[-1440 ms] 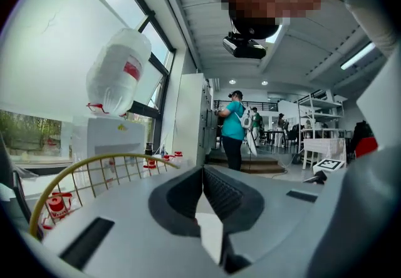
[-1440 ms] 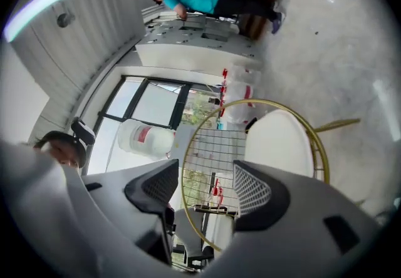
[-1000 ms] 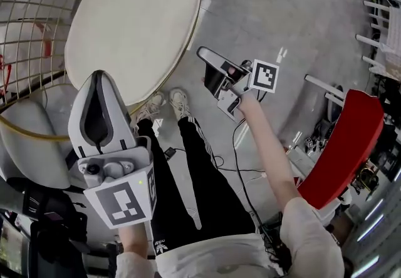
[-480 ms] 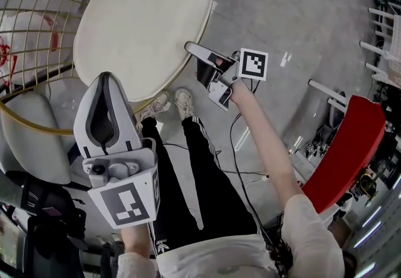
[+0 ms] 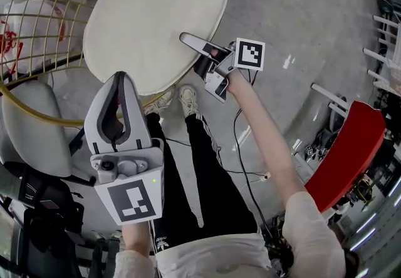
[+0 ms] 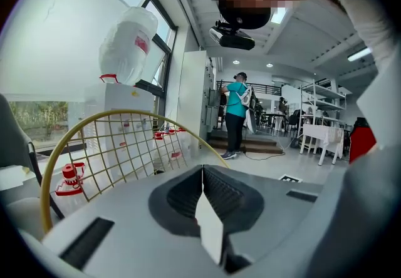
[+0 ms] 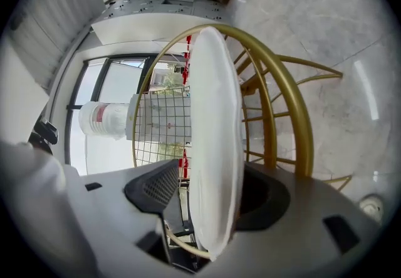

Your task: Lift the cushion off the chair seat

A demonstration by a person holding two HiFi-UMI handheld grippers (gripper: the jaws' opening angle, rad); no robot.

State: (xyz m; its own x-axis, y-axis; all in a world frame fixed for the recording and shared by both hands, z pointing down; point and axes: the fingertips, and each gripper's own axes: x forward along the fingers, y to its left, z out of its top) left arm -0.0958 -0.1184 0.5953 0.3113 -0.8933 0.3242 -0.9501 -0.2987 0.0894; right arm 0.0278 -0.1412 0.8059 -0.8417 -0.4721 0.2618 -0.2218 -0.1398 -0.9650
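A round cream cushion (image 5: 153, 20) lies on the seat of a gold wire chair (image 5: 37, 121) at the top of the head view. My right gripper (image 5: 191, 45) is at the cushion's near right edge, open. One finger lies over the cushion and the other goes under its rim. In the right gripper view the cushion (image 7: 213, 145) stands edge-on between the two jaws of my right gripper (image 7: 207, 192), with a small gap at the left pad. My left gripper (image 5: 118, 82) hangs lower left, off the cushion. It is shut and empty, as the left gripper view shows (image 6: 202, 173).
A grey chair (image 5: 31, 139) stands at the left and a red chair (image 5: 341, 151) at the right. The person's shoes (image 5: 188, 98) and a floor cable sit below the seat. A water dispenser bottle (image 6: 128, 45) stands behind the wire backrest. Another person (image 6: 237, 111) stands far off.
My right gripper has moved up and left from beside the seat onto the cushion's edge, which now lies between its jaws. The left gripper stayed shut and rose slightly.
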